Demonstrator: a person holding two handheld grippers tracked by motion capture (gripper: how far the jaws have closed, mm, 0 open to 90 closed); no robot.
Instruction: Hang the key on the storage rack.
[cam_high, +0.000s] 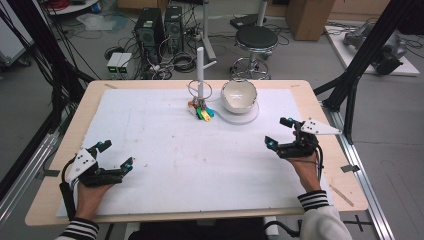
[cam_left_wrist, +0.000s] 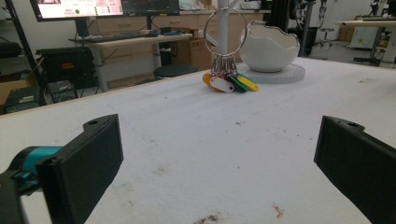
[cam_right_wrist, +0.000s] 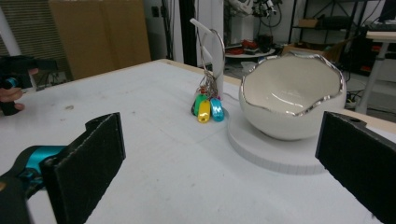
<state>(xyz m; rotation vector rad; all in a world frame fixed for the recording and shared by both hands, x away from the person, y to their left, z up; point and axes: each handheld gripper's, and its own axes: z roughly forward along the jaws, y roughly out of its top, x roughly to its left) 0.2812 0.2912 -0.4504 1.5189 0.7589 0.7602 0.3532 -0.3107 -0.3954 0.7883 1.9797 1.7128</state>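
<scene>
A metal ring with several coloured key tags (cam_high: 201, 111) hangs on a white peg stand (cam_high: 200, 70) at the table's far middle. Just right of it a white egg-shaped bowl with a jagged rim (cam_high: 239, 95) sits on a round white base (cam_high: 247, 119). My left gripper (cam_high: 117, 154) is open over the near left of the table, nothing between its jaws. My right gripper (cam_high: 277, 131) is open at the right, short of the bowl. The left gripper view shows the tags (cam_left_wrist: 229, 81) and bowl (cam_left_wrist: 268, 44) far ahead. In the right gripper view the tags (cam_right_wrist: 205, 107) and bowl (cam_right_wrist: 292, 95) are closer.
A white sheet (cam_high: 175, 160) covers most of the wooden table. Behind the table stand a black stool (cam_high: 256, 37) and computer towers (cam_high: 150, 27) amid cables. A black frame post (cam_high: 350, 90) rises at the right edge.
</scene>
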